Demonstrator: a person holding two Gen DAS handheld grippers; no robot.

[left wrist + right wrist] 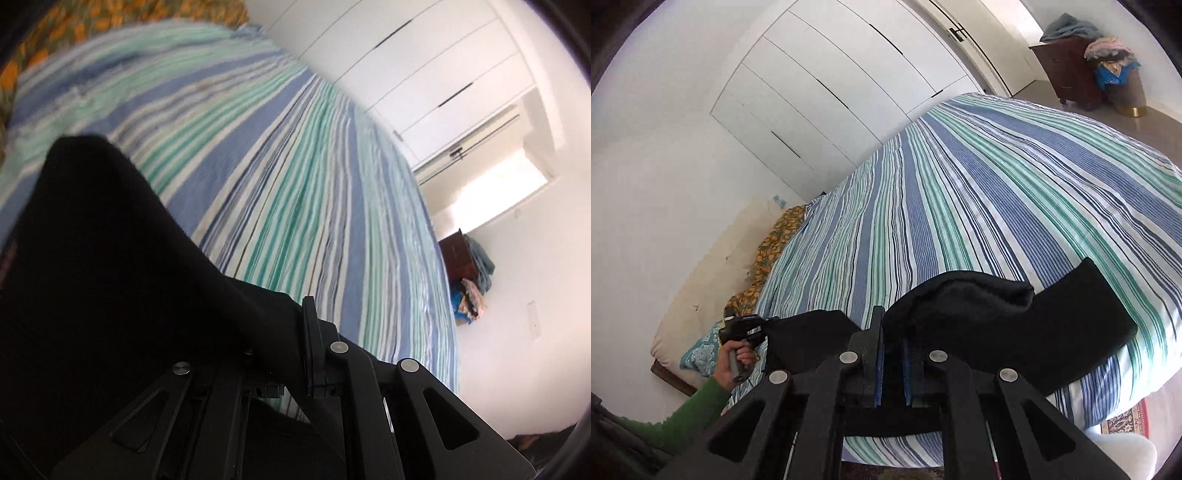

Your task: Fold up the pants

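Observation:
The black pants point(1015, 317) hang stretched between my two grippers over the striped bed point(960, 192). My right gripper point(894, 332) is shut on one part of the pants, and a leg trails to the right onto the bedspread. My left gripper point(291, 332) is shut on the pants point(110, 277), whose black cloth fills the lower left of the left wrist view. The left gripper also shows in the right wrist view point(764, 325), held by a hand in a green sleeve, with the cloth pinched at its tip.
The striped bedspread point(277, 166) covers the bed. Orange-patterned bedding point(775, 240) and a cream mattress edge point(713, 280) lie at the left. White wardrobe doors point(831, 92) line the wall. A dark wooden cabinet point(1067, 70) and a full laundry basket point(1119, 77) stand beyond the bed.

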